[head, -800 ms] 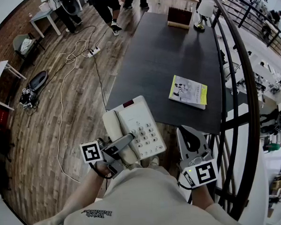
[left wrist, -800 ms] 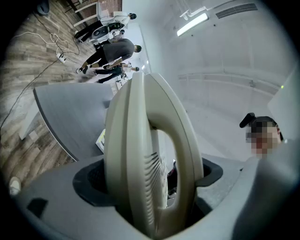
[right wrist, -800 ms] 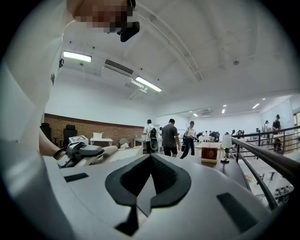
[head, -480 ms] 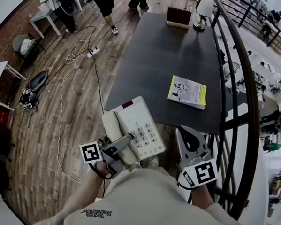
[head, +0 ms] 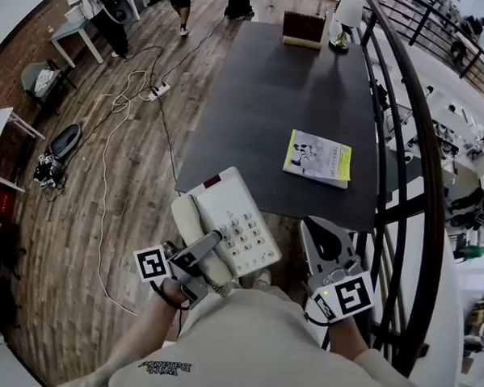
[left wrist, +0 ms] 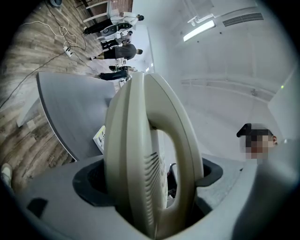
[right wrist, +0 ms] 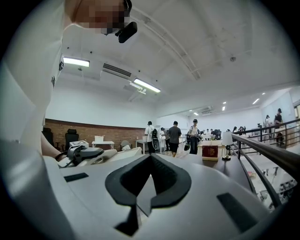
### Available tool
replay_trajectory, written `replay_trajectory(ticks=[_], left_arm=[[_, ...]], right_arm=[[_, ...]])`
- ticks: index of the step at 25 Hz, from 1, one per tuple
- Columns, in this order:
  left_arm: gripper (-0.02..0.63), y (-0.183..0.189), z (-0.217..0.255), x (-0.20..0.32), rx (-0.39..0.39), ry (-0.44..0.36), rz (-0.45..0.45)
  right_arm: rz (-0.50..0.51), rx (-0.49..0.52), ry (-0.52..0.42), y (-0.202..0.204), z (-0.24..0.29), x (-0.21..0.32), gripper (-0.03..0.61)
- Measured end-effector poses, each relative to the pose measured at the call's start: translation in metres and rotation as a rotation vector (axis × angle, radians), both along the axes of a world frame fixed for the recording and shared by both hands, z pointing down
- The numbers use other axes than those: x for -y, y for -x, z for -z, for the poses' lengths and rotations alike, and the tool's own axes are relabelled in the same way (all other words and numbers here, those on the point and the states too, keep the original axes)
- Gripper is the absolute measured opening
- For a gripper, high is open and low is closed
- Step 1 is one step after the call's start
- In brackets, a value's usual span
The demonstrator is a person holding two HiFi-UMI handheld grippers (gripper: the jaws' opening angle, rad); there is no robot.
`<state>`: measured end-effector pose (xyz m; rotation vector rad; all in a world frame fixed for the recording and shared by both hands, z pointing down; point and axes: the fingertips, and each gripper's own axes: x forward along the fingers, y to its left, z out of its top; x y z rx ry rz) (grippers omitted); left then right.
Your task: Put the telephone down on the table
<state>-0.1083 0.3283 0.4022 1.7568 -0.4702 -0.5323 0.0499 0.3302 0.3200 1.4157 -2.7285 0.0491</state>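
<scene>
A cream push-button telephone (head: 227,223) with its handset on the cradle hangs in the air over the near left corner of the dark table (head: 277,98). My left gripper (head: 203,249) is shut on it, jaws wide across the handset side. In the left gripper view the telephone (left wrist: 145,154) stands on edge between the jaws and fills the middle. My right gripper (head: 325,239) hovers at the table's near edge, to the right of the telephone, shut and holding nothing. Its jaws (right wrist: 149,180) meet in the right gripper view.
A yellow-edged booklet (head: 317,158) lies on the table's right side. A dark red box (head: 302,28) and a lamp (head: 346,17) stand at the far end. A black railing (head: 417,139) runs along the right. Cables (head: 124,98) lie on the wooden floor to the left.
My left gripper and the telephone have drifted slightly to the left. The right gripper has stayed put. The people at the far end have walked farther away.
</scene>
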Motion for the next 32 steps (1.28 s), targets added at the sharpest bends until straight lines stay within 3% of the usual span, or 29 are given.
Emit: replay_trajectory(ticks=[18, 27, 32], left_arm=[[0.476, -0.046, 0.008, -0.002, 0.001, -0.042, 0.083], [0.476, -0.059, 0.01, 0.018, 0.029, -0.09, 0.076], [0.476, -0.062, 0.013, 0.039, -0.006, -0.087, 0.074]], right_arm=[[0.033, -0.014, -0.035, -0.058, -0.008, -0.001, 0.002], [0.05, -0.009, -0.064, -0.058, -0.005, 0.015, 0.002], [0.035, -0.023, -0.065, -0.057, -0.01, 0.031, 0.002]])
